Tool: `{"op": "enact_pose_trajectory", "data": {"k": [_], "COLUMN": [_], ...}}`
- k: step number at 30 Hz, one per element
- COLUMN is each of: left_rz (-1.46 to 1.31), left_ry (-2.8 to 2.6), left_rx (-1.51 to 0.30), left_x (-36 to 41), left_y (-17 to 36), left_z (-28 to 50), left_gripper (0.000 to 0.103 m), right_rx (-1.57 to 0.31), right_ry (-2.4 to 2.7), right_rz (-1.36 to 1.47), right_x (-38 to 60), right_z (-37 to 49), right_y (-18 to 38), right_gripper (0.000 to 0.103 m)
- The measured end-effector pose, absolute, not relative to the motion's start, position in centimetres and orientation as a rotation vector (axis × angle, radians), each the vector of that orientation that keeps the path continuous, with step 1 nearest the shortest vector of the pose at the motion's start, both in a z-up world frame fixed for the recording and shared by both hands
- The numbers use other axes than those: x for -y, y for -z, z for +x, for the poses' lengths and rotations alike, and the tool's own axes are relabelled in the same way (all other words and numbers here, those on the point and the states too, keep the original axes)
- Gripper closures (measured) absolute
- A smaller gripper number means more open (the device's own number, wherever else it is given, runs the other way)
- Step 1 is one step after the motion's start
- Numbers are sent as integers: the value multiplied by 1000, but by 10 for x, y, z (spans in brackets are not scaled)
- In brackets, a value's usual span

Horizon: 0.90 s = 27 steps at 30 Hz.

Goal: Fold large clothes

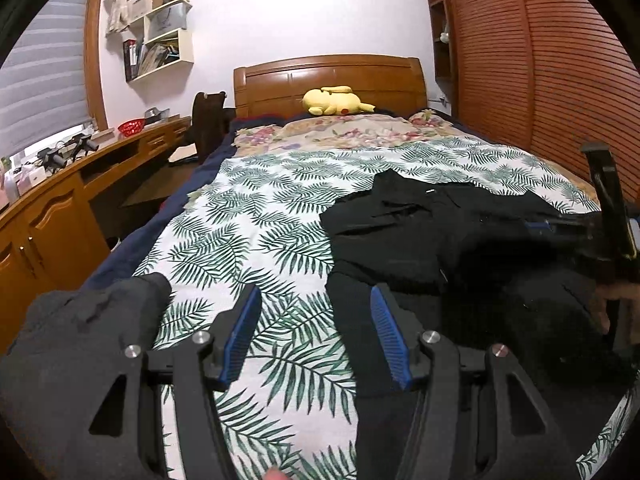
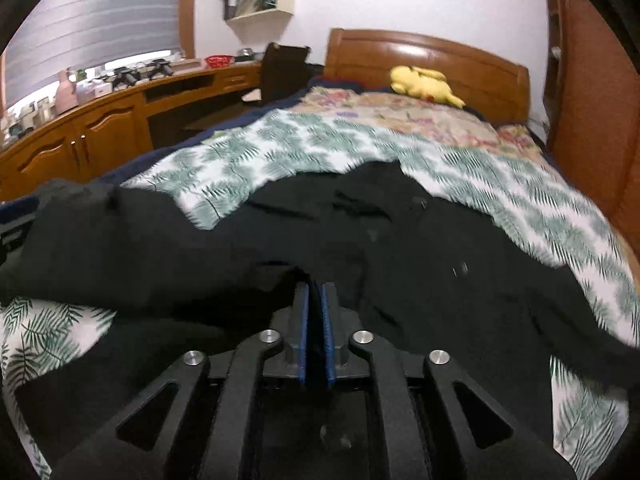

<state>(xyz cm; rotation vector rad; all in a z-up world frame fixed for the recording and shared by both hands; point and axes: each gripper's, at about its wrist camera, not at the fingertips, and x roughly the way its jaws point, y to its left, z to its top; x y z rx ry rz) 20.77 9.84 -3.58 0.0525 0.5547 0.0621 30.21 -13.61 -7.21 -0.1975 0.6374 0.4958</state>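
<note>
Leftmost in the left wrist view, a wooden desk [image 1: 60, 184] with cabinet doors runs along the window wall, and a red basket [image 1: 131, 127] sits on its far end. Just right of it, at the near left edge of the bed, a bunched dark grey part of a garment [image 1: 84, 320] lies partly under the left gripper's frame; whether it belongs to the black garment cannot be told from here. Next comes the left gripper [image 1: 316, 336], its blue-padded jaws standing wide apart over the leaf-print sheet [image 1: 248, 208], with nothing between them. The right-hand pad sits at the edge of the black garment [image 1: 432, 232], which is spread crumpled over the near right half of the bed. At the far end a yellow plush toy [image 1: 334, 102] rests against the wooden headboard [image 1: 328, 76]. Furthest right, the right gripper [image 1: 560, 226] reaches in low over the black fabric, a hand [image 1: 618, 300] showing behind it.

From the right wrist view, the right gripper [image 2: 316, 304] has its jaws parted only by a narrow slit; dark cloth of the black garment [image 2: 400, 248] bunches right at its tips, yet nothing shows in the gap between the pads.
</note>
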Motion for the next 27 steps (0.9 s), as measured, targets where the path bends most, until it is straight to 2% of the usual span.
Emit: {"op": "enact_pose_trajectory", "data": {"k": [1, 4, 13, 19, 27], "left_rz": [54, 51, 52, 66, 60], "left_ry": [-58, -45, -16, -17, -33], "left_rx": [-557, -557, -550, -542, -547], "left_x": [-96, -92, -82, -80, -93], "left_y": [36, 35, 32, 33, 35], "left_z": [208, 207, 192, 177, 167], "left_gripper": [47, 47, 47, 47, 47], "right_rx": [-652, -702, -697, -690, -745], "right_ry": [-485, -503, -520, -596, -686], "right_rz": [-185, -152, -174, -197, -272], "right_x": [142, 156, 163, 134, 83], "right_z": [300, 292, 235, 196, 177], "right_y": [77, 90, 85, 76, 94], "right_gripper": [71, 51, 48, 48, 48]}}
